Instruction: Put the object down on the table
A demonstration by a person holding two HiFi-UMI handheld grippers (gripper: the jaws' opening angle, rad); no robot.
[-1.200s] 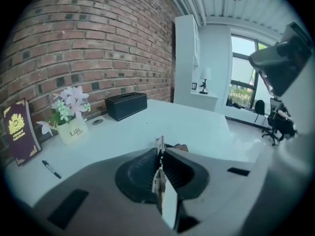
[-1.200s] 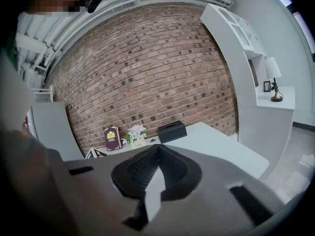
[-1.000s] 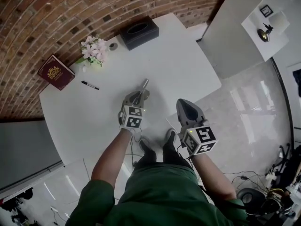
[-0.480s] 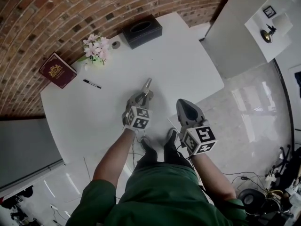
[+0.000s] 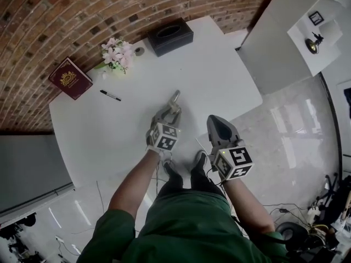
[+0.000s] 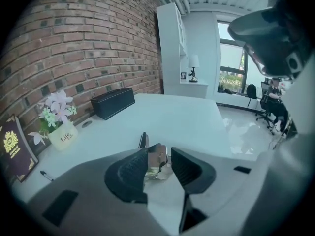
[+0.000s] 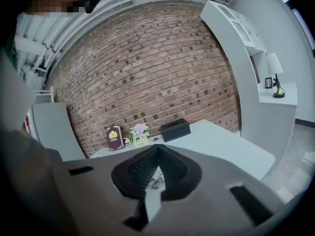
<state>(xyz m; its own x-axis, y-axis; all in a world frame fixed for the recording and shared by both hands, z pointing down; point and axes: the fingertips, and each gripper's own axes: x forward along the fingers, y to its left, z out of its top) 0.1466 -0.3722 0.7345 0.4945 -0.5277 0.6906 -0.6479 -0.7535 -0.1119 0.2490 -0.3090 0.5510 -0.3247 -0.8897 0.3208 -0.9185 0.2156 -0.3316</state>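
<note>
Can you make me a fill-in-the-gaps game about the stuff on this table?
The tissue box beside the flowers is coloured ___.
The maroon book stands against a wall built of ___.
The marker pen lies on a table that is coloured ___.
Missing words: black, bricks, white.

The only word that can be read is "Life", in dark script on the small white pot point(image 6: 62, 137) of pink flowers by the table's point(image 6: 187, 119) brick-wall edge. A smaller line beneath it is too fine to make out. The maroon book point(image 6: 12, 149) at the left corner of that edge bears a gold crest, and its lettering is illegible. The left gripper point(image 5: 171, 109) and the right gripper point(image 5: 216, 122) each carry a marker cube with black-and-white square code markers and no letters.
</note>
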